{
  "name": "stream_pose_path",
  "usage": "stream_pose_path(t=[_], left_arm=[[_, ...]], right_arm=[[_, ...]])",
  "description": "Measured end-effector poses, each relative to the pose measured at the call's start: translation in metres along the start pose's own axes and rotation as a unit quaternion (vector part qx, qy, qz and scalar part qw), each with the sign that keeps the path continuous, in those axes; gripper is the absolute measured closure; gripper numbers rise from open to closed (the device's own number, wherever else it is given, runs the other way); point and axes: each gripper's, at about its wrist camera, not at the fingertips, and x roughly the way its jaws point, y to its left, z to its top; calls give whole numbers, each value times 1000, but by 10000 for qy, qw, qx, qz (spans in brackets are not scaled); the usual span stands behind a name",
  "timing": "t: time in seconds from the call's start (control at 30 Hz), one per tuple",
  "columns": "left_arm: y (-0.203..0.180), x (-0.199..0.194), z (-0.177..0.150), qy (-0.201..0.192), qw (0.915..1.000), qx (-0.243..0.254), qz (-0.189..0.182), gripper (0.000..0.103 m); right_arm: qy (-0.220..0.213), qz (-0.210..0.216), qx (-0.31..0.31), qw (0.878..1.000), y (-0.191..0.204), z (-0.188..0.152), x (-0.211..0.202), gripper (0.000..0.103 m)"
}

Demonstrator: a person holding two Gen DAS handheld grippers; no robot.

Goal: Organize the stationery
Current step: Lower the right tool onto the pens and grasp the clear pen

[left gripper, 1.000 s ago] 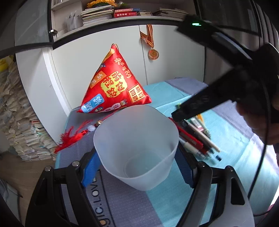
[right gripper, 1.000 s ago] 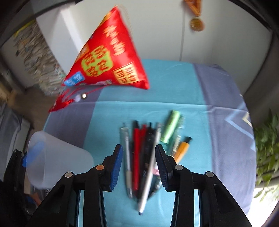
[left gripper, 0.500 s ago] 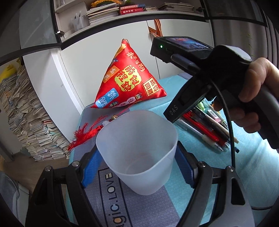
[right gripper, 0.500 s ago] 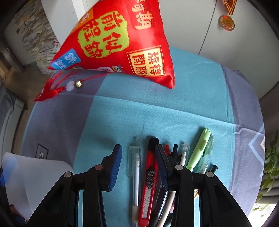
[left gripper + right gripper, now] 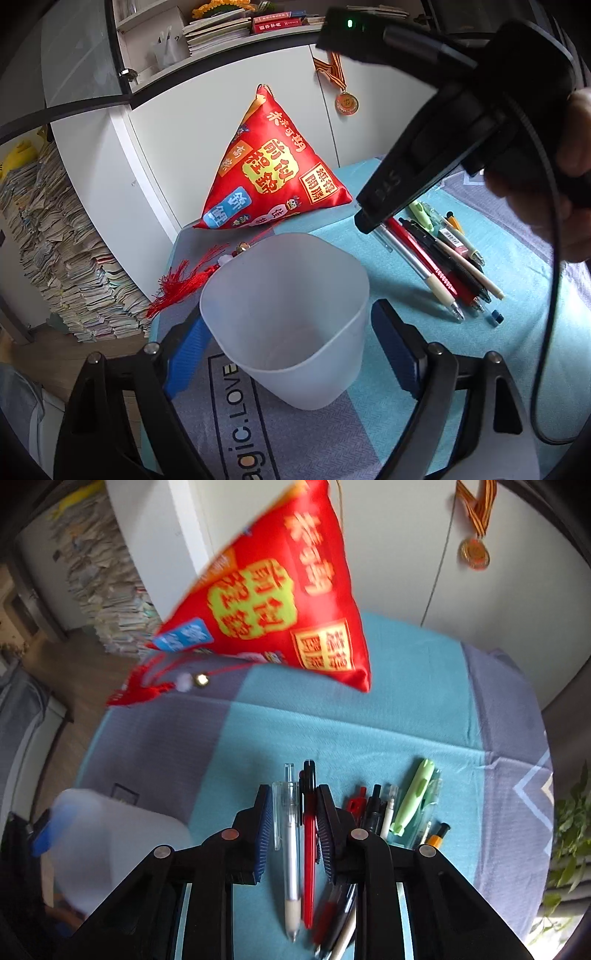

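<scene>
A: What is shown in the left wrist view that is not given by the right one?

B: The frosted plastic cup [image 5: 288, 295] is seen whole there, set upright on the tablecloth [image 5: 369, 424] between the fingers of the left gripper [image 5: 291, 347]. Its jaws have just been opening; the pad on the right is held clear of the cup wall, so the cup is not pinched. The back of the other gripper and the hand [image 5: 569, 177] holding it are also seen, lowered over the row of pens [image 5: 443, 258].

A: And what is added by the right wrist view?

B: The right gripper [image 5: 293, 827] is seen from behind, its jaws narrow and just closing. A clear pen [image 5: 291, 849] and a red pen [image 5: 309, 849] are framed between the pads. Whether they are already pressed cannot be told. The remaining pens are left lying just beside, to the right. Only a blurred part of the cup is caught at the lower left.

A: How is the surface described?

B: A cloth in teal and grey-blue blocks is spread over the table, with printed lettering near the cup. A red pyramid-shaped pillow [image 5: 273, 173] with a red tassel [image 5: 184, 280] is placed at the far edge.

A: And the room?

B: White cabinet doors are seen behind, with a medal [image 5: 346, 103] hung on one. Books are stacked on a shelf [image 5: 221, 29] above, tall piles of paper [image 5: 66, 266] are stood on the floor, and a green plant [image 5: 569, 834] is glimpsed at the right.
</scene>
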Motion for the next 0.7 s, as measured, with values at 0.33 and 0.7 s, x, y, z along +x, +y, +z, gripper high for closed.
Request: stream_pose_path(t=[0.33, 0.7], left_arm=[[1, -3, 0, -71, 9999, -7, 99, 17], [-3, -8, -2, -200, 9997, 87, 147, 22]], right_arm=[[-273, 122, 226, 9993, -10, -3, -32, 97], [794, 511, 39, 9955, -6, 1, 36, 71]])
